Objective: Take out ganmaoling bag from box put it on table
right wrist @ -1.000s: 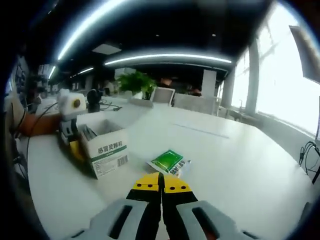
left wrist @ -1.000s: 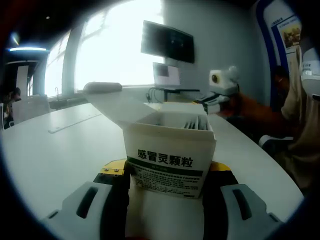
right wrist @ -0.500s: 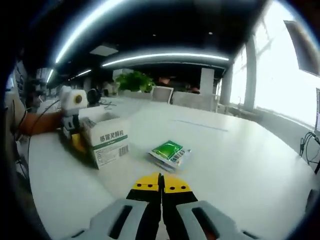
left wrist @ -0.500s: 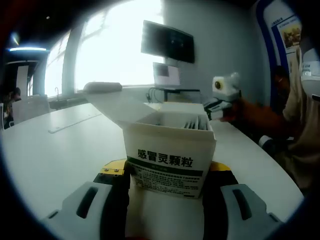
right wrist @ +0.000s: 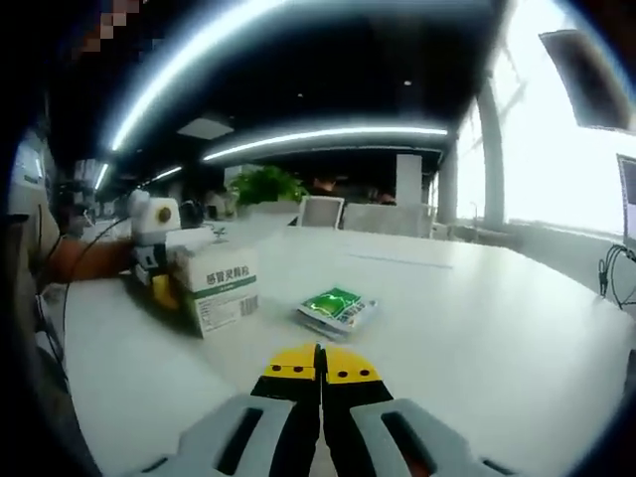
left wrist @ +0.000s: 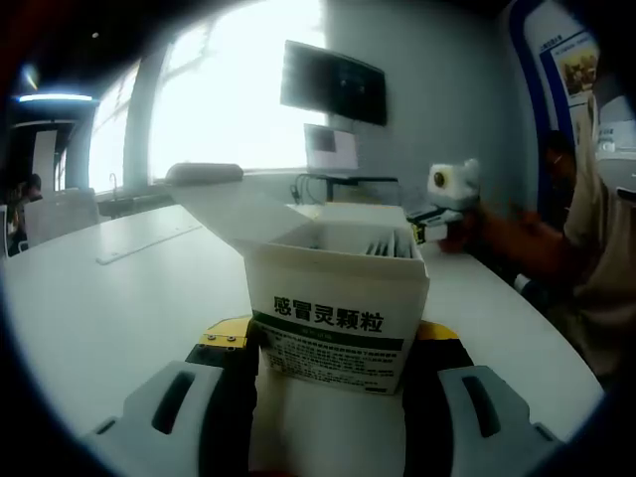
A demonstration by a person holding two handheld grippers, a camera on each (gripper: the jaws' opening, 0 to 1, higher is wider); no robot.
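Right gripper view, green bags [right wrist: 336, 304] beside box [right wrist: 221, 288], table [right wrist: 497, 328]

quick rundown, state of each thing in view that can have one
white cardboard ganmaoling box: upright on the table, top flap open, sachets standing inside, clamped between the left gripper's jaws
green foil ganmaoling bag: out of the box, lying flat on the white table
left gripper: shut on the box
right gripper: shut, holding nothing
wall monitor: screen dark
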